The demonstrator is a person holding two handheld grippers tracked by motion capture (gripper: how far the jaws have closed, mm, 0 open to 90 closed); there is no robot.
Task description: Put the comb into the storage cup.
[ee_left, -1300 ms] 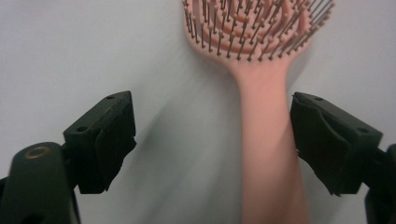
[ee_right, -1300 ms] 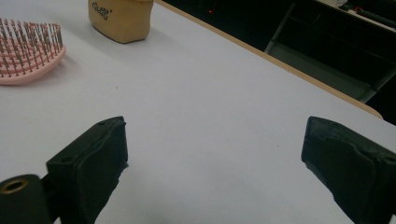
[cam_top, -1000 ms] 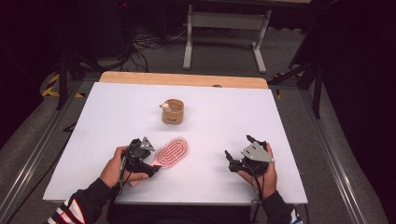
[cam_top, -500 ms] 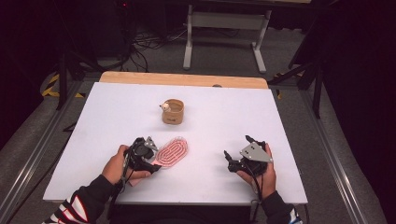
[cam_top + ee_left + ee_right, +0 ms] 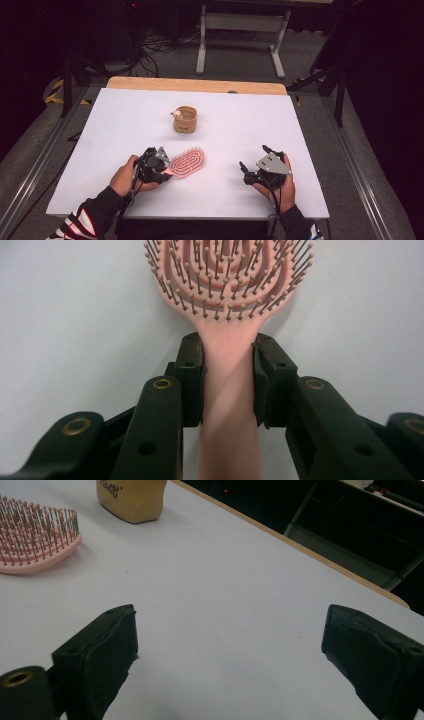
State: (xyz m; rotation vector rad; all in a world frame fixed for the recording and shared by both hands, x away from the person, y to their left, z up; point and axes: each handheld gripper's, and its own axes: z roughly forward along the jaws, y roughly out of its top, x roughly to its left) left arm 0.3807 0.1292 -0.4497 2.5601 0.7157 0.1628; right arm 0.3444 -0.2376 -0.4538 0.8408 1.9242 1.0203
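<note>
- The pink hairbrush handle has just been closed on by the left gripper (bristles up).
- The right gripper, at the brush's 3 o'clock, is held wide with nothing between.

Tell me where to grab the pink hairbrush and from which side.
Grip the pink hairbrush by its smooth handle, coming from the handle end along its length. The bristled head faces up and offers no flat sides. The left gripper already has its jaws against the handle there.
</note>
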